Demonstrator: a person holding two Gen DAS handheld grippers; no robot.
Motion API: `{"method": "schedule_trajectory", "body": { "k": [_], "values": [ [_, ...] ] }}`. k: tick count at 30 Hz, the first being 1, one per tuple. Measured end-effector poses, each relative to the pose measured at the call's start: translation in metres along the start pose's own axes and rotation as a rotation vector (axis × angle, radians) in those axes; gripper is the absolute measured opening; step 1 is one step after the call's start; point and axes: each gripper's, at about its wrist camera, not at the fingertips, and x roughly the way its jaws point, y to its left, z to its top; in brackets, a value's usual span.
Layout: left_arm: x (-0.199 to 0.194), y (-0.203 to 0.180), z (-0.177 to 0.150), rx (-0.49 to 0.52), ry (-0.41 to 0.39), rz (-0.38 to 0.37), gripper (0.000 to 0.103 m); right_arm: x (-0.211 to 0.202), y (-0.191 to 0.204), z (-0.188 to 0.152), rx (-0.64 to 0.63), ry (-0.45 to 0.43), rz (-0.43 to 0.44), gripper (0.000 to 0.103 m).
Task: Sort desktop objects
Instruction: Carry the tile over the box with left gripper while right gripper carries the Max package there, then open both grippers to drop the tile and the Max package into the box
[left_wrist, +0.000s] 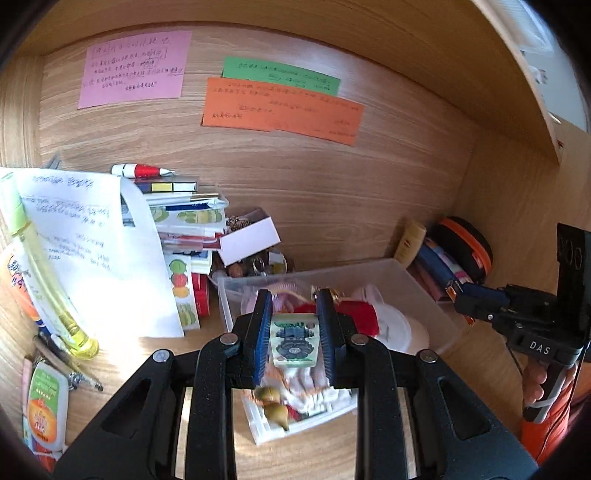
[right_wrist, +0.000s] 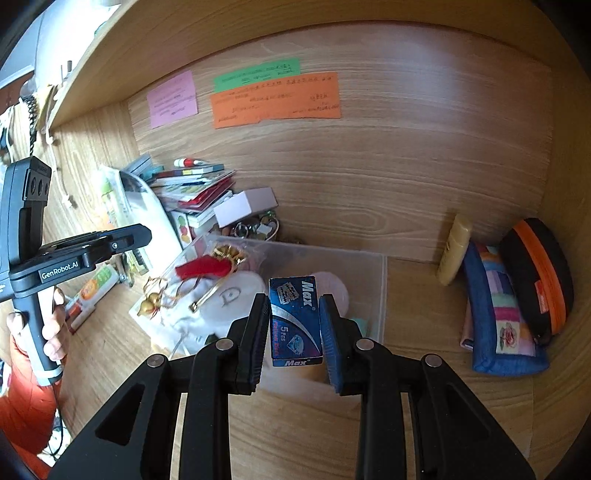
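Grippers are both clenching small items above the wooden worktop. The left gripper is gripping a flat cream tag printed with a green and black pattern, with gold gourd charms dangling beneath it. The right gripper is pinching a small blue cardboard box marked "Max". A translucent plastic bin is sitting just beyond both, at twelve o'clock, holding a red tassel. A black and orange pouch is leaning at three o'clock.
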Motion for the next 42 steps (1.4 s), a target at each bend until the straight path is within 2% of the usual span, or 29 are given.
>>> {"method": "schedule_trajectory", "body": {
  "k": [6, 9, 11, 16, 19, 26, 27, 29, 31, 33, 35, 39, 41, 42],
  "values": [
    [0.024, 0.01, -0.001, -0.029, 0.029, 0.01, 0.024, 0.013, -0.006, 0.01, 0.021, -0.001, -0.022, 0.025],
    [0.035, 0.015, -0.006, -0.039, 0.058, 0.009, 0.024, 0.022, -0.008, 0.006, 0.026, -0.014, -0.074, 0.025],
    [0.04, 0.018, -0.009, -0.043, 0.073, 0.005, 0.024, 0.031, -0.011, 0.001, 0.051, 0.002, -0.075, 0.025],
    [0.044, 0.017, -0.016, -0.031, 0.078, 0.02, 0.024, 0.051, -0.019, -0.006, 0.06, 0.044, -0.128, 0.025],
    [0.045, 0.016, -0.017, -0.028, 0.073, 0.033, 0.024, 0.059, -0.024, -0.009, 0.078, 0.068, -0.108, 0.025],
    [0.048, 0.013, -0.021, -0.019, 0.083, 0.04, 0.025, 0.06, -0.018, -0.012, 0.036, 0.041, -0.147, 0.026],
    [0.048, 0.013, -0.021, -0.019, 0.084, 0.038, 0.029, 0.06, -0.016, -0.012, 0.023, 0.032, -0.155, 0.026],
    [0.046, 0.014, -0.021, -0.024, 0.079, 0.034, 0.045, 0.06, -0.014, -0.012, 0.009, 0.028, -0.163, 0.031],
    [0.042, 0.013, -0.022, -0.02, 0.061, 0.038, 0.051, 0.059, -0.013, -0.013, 0.001, 0.02, -0.176, 0.043],
    [0.038, 0.012, -0.022, -0.016, 0.047, 0.033, 0.055, 0.059, -0.011, -0.013, -0.008, 0.004, -0.196, 0.049],
    [0.034, 0.012, -0.023, -0.015, 0.029, 0.029, 0.064, 0.057, -0.011, -0.013, -0.015, -0.003, -0.203, 0.054],
    [0.03, 0.009, -0.024, -0.008, 0.01, 0.025, 0.076, 0.055, -0.008, -0.014, -0.025, -0.013, -0.219, 0.071],
    [0.03, 0.009, -0.024, -0.013, 0.019, 0.013, 0.09, 0.055, -0.007, -0.014, -0.033, -0.016, -0.228, 0.073],
    [0.03, 0.01, -0.024, -0.022, 0.018, 0.006, 0.094, 0.055, -0.006, -0.014, -0.041, -0.007, -0.225, 0.075]
  ]
}}
